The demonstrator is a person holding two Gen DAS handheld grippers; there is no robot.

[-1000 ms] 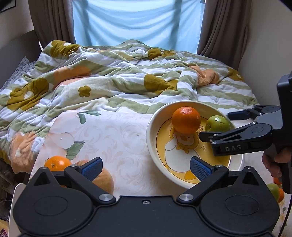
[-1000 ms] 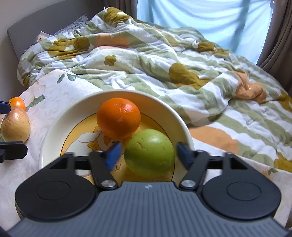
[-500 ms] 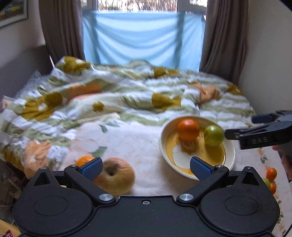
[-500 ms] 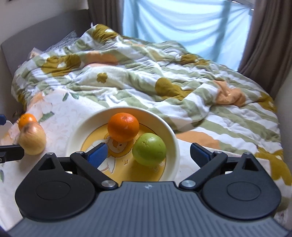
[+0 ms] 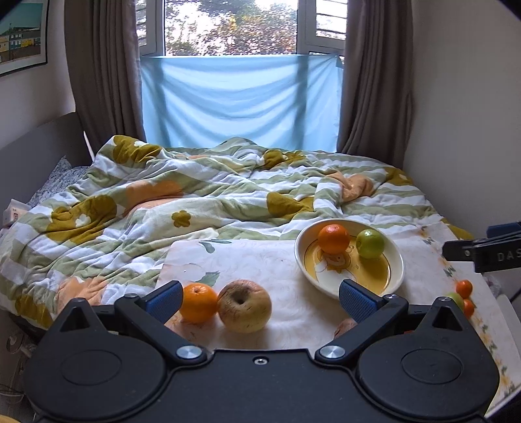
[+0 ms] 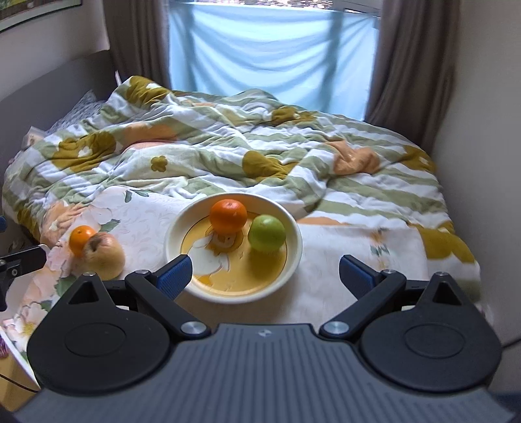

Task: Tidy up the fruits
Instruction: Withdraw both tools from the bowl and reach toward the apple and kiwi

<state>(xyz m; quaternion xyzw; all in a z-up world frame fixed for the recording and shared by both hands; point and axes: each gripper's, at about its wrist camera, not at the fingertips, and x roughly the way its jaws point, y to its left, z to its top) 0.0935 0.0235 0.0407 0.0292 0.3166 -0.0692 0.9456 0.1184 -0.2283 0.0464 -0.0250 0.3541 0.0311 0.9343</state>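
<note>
Left gripper [image 5: 259, 301]: jaws spread wide, holding and touching nothing. Between its fingertips, ahead of them, lie a small orange [image 5: 198, 302] and a yellowish apple [image 5: 244, 306], touching each other on the floral cloth [image 5: 260, 260]; the apple's stem hollow faces up and toward the camera.

Right gripper [image 6: 264, 272]: jaws wide apart, empty. The bowl [image 6: 293, 257] sits ahead, toward its left fingertip, holding a large orange [image 6: 228, 216] and a green apple [image 6: 267, 232], nearly touching.

Change from one second ago: the right gripper's jaws then flanked the green apple closely; now both grippers have drawn back, so the window [image 5: 237, 26] shows and the fruit appears smaller.

All the fruit is round, with no long axis.
</note>
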